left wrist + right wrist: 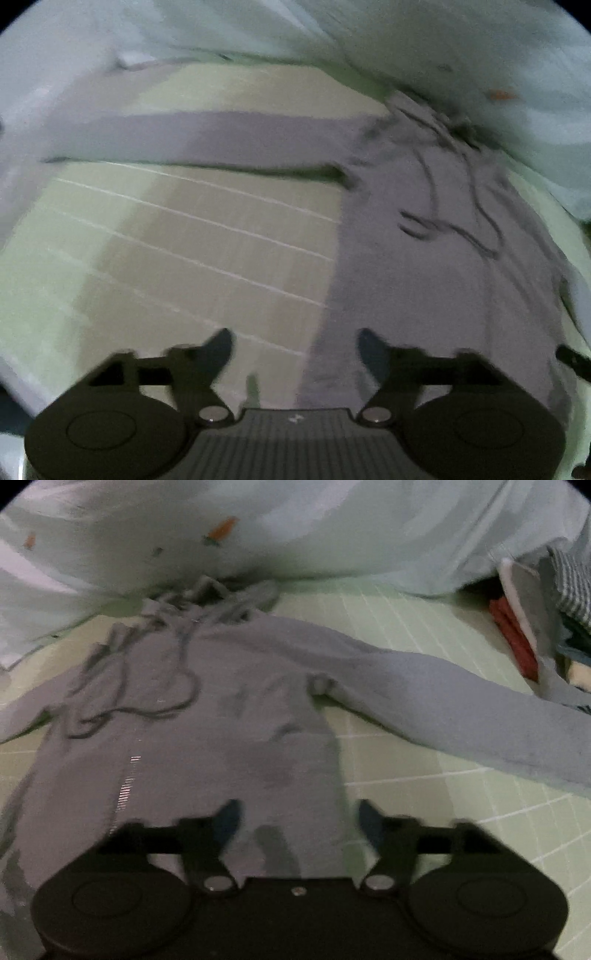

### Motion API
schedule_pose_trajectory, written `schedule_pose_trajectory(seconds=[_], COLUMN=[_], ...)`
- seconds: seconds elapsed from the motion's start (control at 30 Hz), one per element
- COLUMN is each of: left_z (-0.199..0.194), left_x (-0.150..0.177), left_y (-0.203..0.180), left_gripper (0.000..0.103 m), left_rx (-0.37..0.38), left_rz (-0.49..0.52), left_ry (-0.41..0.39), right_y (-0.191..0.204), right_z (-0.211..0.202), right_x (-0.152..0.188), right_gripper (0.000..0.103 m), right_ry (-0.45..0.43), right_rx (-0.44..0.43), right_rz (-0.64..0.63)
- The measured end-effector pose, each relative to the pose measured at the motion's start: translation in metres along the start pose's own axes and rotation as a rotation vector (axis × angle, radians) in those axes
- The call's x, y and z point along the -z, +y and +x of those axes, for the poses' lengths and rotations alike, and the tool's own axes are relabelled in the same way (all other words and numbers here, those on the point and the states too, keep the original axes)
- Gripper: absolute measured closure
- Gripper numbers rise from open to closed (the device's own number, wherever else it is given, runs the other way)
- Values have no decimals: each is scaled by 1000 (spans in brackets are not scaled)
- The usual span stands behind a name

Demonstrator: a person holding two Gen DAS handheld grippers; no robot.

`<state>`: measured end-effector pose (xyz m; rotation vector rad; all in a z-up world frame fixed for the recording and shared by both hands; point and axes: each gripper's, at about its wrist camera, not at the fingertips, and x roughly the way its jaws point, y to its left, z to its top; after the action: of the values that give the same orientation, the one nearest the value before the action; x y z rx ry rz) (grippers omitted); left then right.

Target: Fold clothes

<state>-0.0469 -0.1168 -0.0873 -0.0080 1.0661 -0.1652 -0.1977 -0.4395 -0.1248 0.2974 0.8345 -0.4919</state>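
A grey hooded sweatshirt lies flat, front up, on a pale green checked sheet, hood and drawstrings toward the far side. One sleeve stretches out to the right in the right wrist view. In the left wrist view the sweatshirt's body fills the right half and the other sleeve runs off to the left. My left gripper hovers open over the garment's left edge with nothing between its fingers. My right gripper stands open above the lower right part of the body, holding nothing.
A rumpled pale blue-green quilt with small orange prints is heaped along the far side. A pile of other clothes, red, striped and white, sits at the far right. The sheet left of the sweatshirt shows bare.
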Motion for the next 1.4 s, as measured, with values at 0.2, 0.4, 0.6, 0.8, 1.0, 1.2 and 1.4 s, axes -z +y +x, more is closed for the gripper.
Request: schedule_pose_trajectory(seconds=[0.2,0.4,0.6,0.8,1.0,1.2,1.4], left_z=[-22,-8,19,58,98,134,148], left_x=[-3,-32,-76,-120,-163,-192,-207], left_y=[47,104,166,231,281,307,318], left_gripper=[16,16,16,16,16,15,14], left_rx=[-65,-45,-74,-84,-91,-101,-62], left_rz=[-70,-136,-113,-128,-224,-360,-430], left_ry=[-37,-44,-50,-31,-2,9,-65], right_y=[56,117,175,203,212,216,215], right_z=[3,17,28,37,42,47,53], right_x=[17,25,39,43,42,34,24], right_gripper=[0,0,0,0,0,0,0], right_ry=[-32,9,35,19,8,33,76], right_rx=[-141,-196,-92,119,206,248,264], right_rz=[-69,-79,-39,59,123,178,208])
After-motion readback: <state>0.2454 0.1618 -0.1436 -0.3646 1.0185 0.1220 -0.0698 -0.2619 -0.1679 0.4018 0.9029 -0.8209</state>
